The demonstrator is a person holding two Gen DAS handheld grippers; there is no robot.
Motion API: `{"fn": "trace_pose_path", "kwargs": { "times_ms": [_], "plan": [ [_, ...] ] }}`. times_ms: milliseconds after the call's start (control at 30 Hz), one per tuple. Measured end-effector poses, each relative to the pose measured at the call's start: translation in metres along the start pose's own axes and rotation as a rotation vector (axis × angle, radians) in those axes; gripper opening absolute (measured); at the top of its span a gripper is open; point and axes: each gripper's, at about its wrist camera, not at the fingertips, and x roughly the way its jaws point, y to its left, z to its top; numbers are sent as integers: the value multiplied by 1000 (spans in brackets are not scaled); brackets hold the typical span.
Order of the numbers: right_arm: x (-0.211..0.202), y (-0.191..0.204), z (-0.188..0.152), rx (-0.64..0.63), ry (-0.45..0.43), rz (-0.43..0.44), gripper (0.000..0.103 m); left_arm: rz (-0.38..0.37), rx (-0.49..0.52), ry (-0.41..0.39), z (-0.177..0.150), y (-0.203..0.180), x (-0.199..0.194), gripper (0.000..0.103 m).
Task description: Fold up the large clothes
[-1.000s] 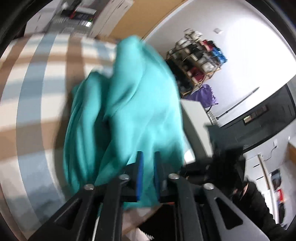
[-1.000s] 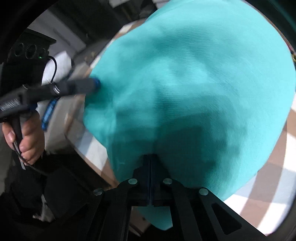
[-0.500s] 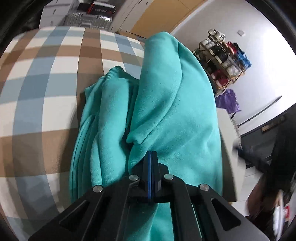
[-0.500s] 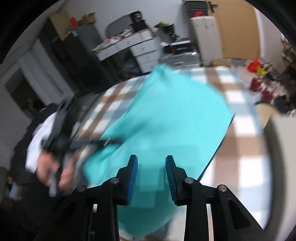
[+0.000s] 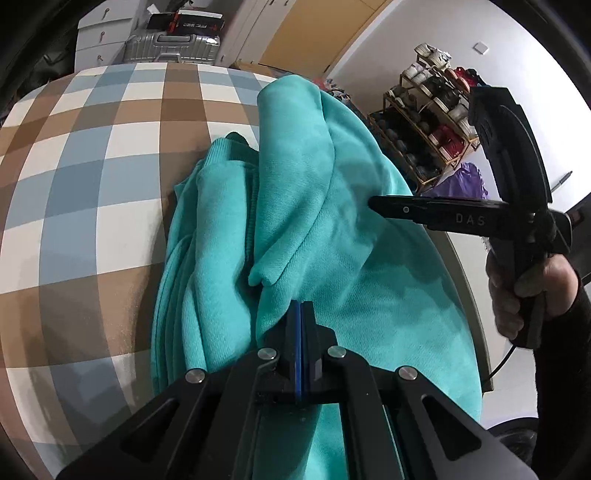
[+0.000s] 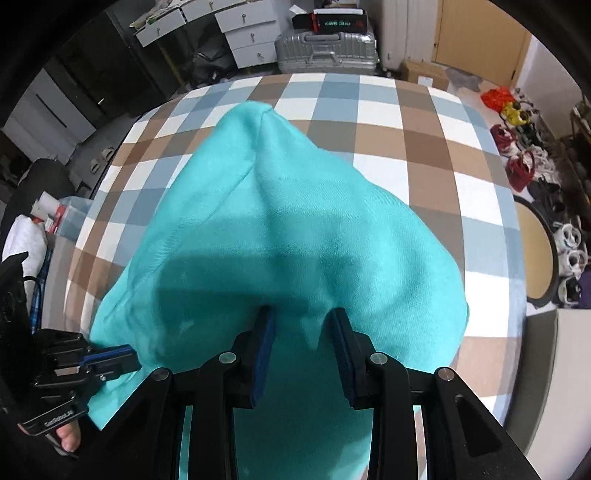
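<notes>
A large teal sweatshirt (image 5: 332, 229) lies bunched on a checked bedspread (image 5: 92, 155); it also fills the middle of the right wrist view (image 6: 295, 229). My left gripper (image 5: 300, 314) is shut on the sweatshirt's near edge; it also shows at the lower left of the right wrist view (image 6: 125, 356), pinching the cloth's corner. My right gripper (image 6: 303, 328) is open and empty just above the cloth; it also shows in the left wrist view (image 5: 373, 203), hovering over the garment's right side.
The bedspread (image 6: 424, 155) is blue, brown and white. A silver suitcase (image 6: 325, 44) and white drawers (image 6: 243, 29) stand beyond the far edge. A shoe rack (image 5: 436, 122) stands at the right. A round stool (image 6: 535, 251) stands beside the bed.
My right gripper let go of the sweatshirt and opened, then drew back over it. My left gripper closed on the cloth's edge. The garment settled onto the bed.
</notes>
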Motion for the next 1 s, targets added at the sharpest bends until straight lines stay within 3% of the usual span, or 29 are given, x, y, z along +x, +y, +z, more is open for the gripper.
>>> {"fn": "trace_pose_path", "kwargs": {
  "times_ms": [167,267,333,433,500,600,733,833,900,1000],
  "plan": [
    [-32,20,16,-89,-33,-42,30,-31,-28,-4,-7,2,-3,0],
    [-45,33,36,-57,-85,129,31,-17,-10,-7,-8,-1,-4,0],
    [-30,52,45,-87,-39,140,30,-19,-4,0,-8,-1,-4,0],
    [20,79,55,-142,82,73,30,-43,-18,10,-7,5,-5,0],
    [50,75,55,-63,167,62,30,-33,-13,6,-6,7,-5,0],
    [63,69,60,-22,172,84,28,12,20,-10,-7,0,-5,0],
    [48,68,62,-44,134,90,24,27,46,-12,-10,-4,-3,0],
    [3,53,68,-59,19,88,26,7,34,-8,-10,-1,-2,0],
    [-18,36,72,-32,-53,42,27,-10,14,-5,-9,4,-1,0],
    [-12,14,76,-8,-12,-60,28,-20,-1,-4,-9,6,0,0]
  ]
}}
